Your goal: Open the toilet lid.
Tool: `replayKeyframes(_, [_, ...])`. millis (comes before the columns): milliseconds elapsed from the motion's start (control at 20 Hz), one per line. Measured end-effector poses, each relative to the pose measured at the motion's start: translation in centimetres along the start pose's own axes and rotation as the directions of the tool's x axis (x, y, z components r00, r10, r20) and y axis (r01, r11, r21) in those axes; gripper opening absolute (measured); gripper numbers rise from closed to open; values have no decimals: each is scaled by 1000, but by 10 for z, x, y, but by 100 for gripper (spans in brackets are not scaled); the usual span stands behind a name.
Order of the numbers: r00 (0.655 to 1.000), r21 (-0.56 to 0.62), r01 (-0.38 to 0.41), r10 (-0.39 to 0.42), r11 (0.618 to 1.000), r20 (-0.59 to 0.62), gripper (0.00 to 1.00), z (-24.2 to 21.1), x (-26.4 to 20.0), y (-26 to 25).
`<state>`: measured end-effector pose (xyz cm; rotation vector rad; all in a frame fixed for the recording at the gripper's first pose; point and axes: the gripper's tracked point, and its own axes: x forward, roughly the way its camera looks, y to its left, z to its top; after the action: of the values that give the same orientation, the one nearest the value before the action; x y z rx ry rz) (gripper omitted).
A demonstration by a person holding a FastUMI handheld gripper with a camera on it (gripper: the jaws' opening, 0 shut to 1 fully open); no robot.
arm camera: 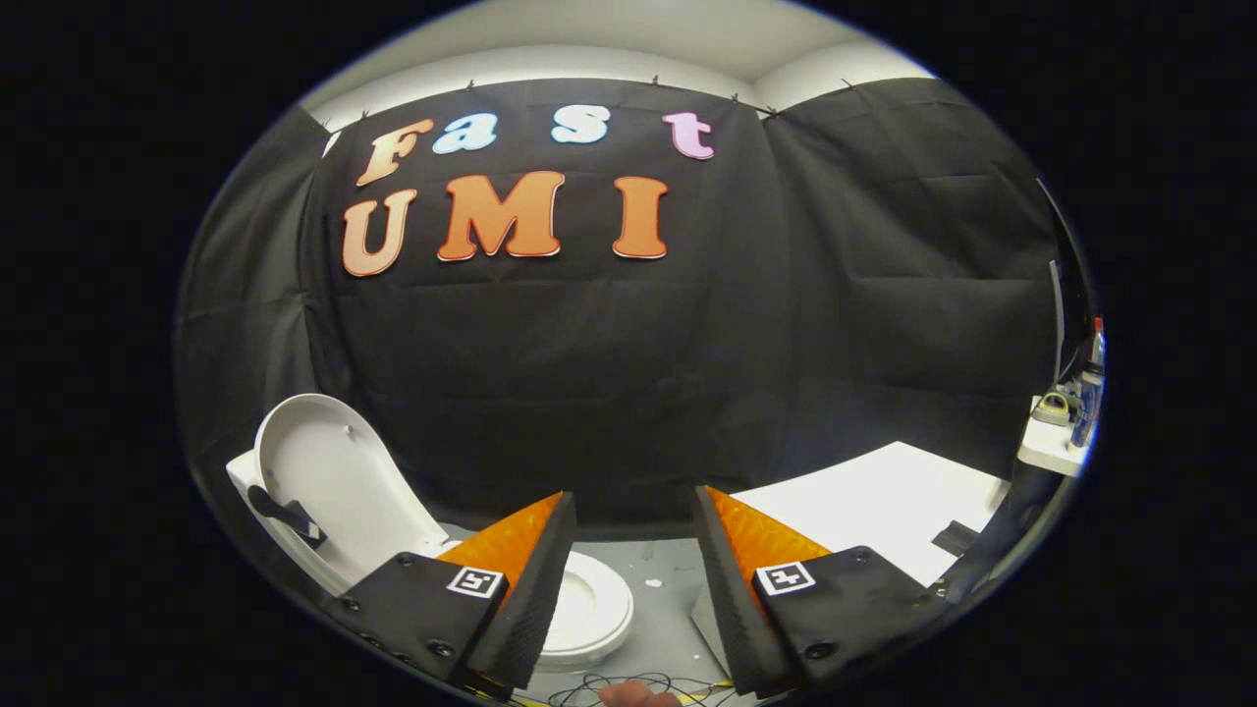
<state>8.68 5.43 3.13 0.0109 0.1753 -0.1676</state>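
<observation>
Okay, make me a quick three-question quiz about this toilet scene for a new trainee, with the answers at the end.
1. True or false: the toilet lid lies flat on the seat.
2. The gripper is: A) shut on the lid, B) open with nothing between its fingers, C) shut on a bottle.
3. Which side of the fingers is the white table on, taking the toilet as the other side?

Key:
1. False; the lid stands raised, leaning back against the tank.
2. B.
3. The side opposite the toilet, beyond the finger away from the lid.
</observation>
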Motion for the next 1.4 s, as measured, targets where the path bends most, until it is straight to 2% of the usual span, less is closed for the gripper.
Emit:
replayKeyframes(200, [997, 6, 71, -71, 997, -17, 79, -20, -8, -52])
replayKeyframes(350, [996, 44, 87, -87, 995, -16, 79, -26, -9, -73])
replayKeyframes(550, [995, 21, 101, -101, 995, 2, 79, -42, -14, -95])
replayKeyframes(1100, [994, 47, 113, -113, 993, -5, 79, -77, -26, -115])
replayKeyframes(1400, [995, 34, 102, -102, 994, 13, 79, -72, -24, -107])
